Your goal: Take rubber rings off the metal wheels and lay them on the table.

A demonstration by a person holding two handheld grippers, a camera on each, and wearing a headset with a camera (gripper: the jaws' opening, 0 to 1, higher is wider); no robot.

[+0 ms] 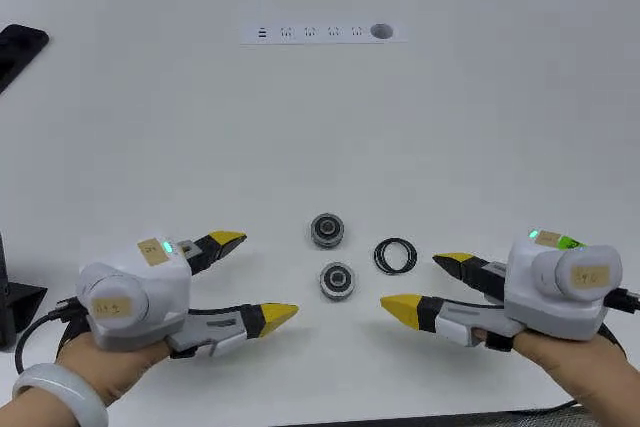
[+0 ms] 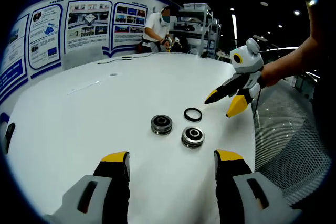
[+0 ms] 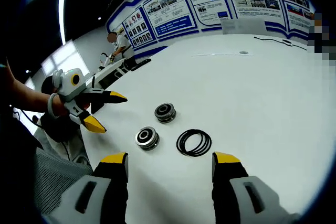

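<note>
Head view: the left gripper [image 1: 265, 275] and right gripper [image 1: 412, 281] are held over the table [image 1: 450, 127], jaws spread, nothing gripped. A far wheel [image 1: 327, 230] and a near wheel [image 1: 338, 280] are seen between them. Rubber rings [image 1: 395, 255] are laid flat just beyond the right gripper's tips.

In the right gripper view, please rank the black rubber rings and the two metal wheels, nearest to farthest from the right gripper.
1. The loose black rubber rings, just ahead of the right gripper.
2. The left round metal wheel, ahead and leftward.
3. The far round metal wheel, behind both.
</note>
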